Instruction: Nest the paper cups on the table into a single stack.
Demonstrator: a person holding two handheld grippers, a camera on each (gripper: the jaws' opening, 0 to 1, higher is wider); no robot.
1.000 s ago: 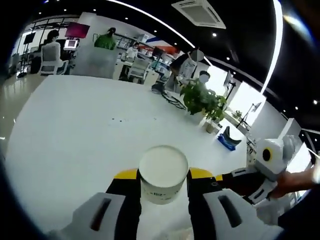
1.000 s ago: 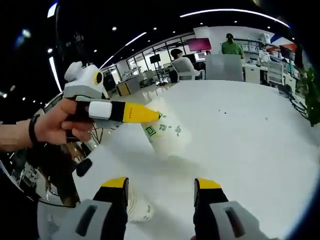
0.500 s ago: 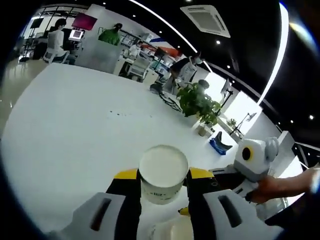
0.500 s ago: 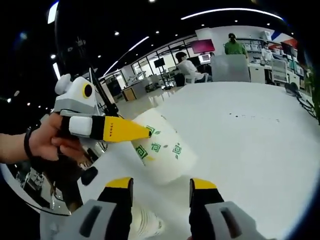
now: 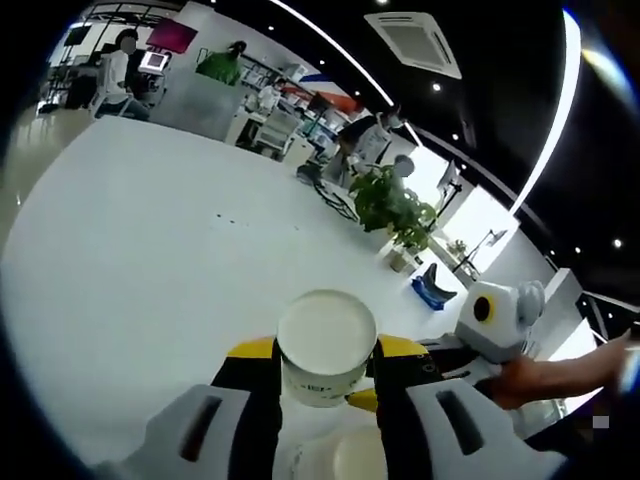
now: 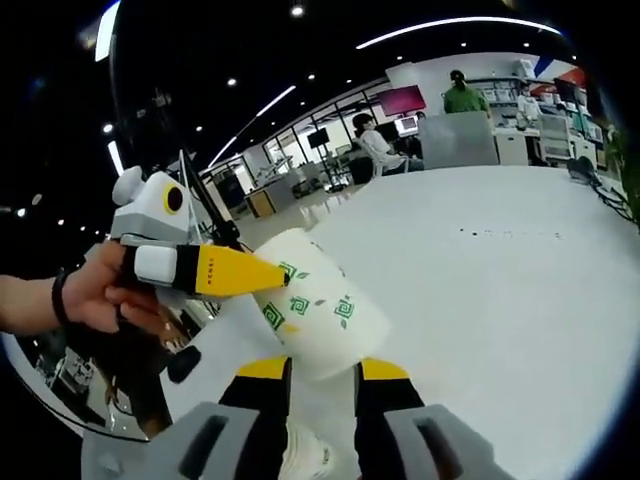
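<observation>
Paper cup (image 5: 327, 345) clamped, green print facing right hand-held gripper (image 6: 320, 375)

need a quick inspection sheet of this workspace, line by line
surface: white table, bare apart from a few small dark specks.
job's things: printed paper cup held off the table in the left gripper; second paper cup between the right gripper's jaws.
clutter: nothing seen on the near table.
grippers: left shut on the cup; right jaws narrowed around the lower cup, contact unclear.
cables: nothing seen.
surroundings: open office, potted plant, seated people, monitors, ceiling lights.
</observation>
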